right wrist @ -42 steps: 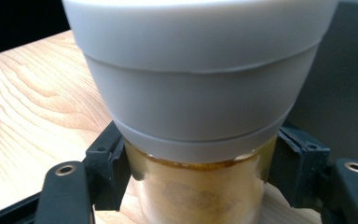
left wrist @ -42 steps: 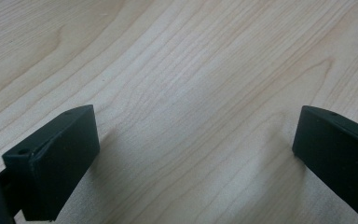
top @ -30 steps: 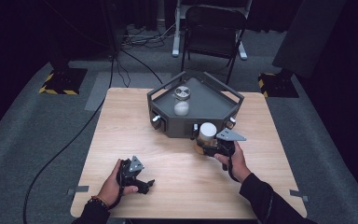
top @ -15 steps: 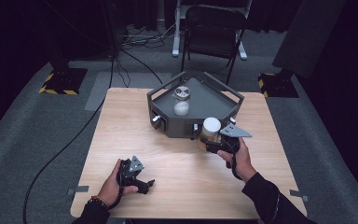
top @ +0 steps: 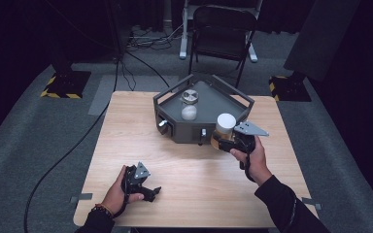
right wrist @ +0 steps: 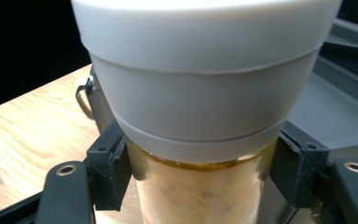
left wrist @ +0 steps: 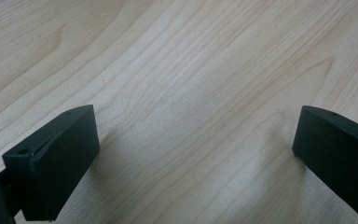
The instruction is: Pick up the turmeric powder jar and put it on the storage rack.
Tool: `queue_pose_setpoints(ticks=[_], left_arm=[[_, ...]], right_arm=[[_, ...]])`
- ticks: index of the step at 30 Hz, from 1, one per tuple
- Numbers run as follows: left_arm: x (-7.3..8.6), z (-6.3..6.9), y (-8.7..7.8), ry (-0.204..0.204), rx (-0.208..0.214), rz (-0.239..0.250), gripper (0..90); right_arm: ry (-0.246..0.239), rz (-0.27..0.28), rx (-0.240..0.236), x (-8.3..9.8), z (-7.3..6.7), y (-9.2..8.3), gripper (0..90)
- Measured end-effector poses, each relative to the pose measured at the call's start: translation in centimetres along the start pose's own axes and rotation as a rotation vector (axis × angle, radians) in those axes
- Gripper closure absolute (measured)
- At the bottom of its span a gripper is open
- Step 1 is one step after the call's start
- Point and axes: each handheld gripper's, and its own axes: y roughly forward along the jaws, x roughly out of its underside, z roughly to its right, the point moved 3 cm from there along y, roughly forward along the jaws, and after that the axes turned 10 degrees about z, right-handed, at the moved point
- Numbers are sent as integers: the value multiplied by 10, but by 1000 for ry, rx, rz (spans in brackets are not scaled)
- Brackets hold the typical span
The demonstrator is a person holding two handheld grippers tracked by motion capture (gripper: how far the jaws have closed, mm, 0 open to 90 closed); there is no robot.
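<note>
A dark grey tray [top: 240, 101] with low walls sits at the far middle of the wooden tabletop [top: 194, 179]. Two things are inside it. One is a small jar with a shiny metal lid [top: 190, 96]. The other is a small white round thing [top: 189, 113] just in front of that jar. What the white thing is cannot be told.

The right tongs [top: 223, 143] hold a jar with a white lid [top: 225, 127] at the tray's near right corner, just by its front wall. Whether its bottom touches the tabletop cannot be told. The jar stands up straight, with its long side going up and down and the lid on top. The lid is big, white and smooth, with rings around it. Under the lid the jar is see-through, with yellow-brown stuff inside. In the right gripper view the two black jaws squeeze the jar [right wrist: 200, 186] from both sides, just under the lid.

The left tongs [top: 151, 192] rest low on the near left part of the tabletop, well apart from the tray. Their jaws are wide apart with nothing between them but bare wood.
</note>
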Motion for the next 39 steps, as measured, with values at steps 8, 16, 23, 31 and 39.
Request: queue_pose_setpoints(ticks=[8, 16, 23, 31, 39], left_arm=[[0, 0, 0, 0, 0, 0, 0], [0, 0, 0, 0, 0, 0, 0], [0, 0, 0, 0, 0, 0, 0], [0, 0, 0, 0, 0, 0, 0], [0, 0, 0, 0, -1, 0, 0]], right_arm=[[-12, 6, 12, -20, 2, 1, 309], [-10, 33, 12, -44, 7, 4, 309], [-36, 35, 29, -59, 6, 13, 310], [-45, 45, 60, -68, 4, 26, 310], [-65, 53, 99, -72, 4, 42, 310]])
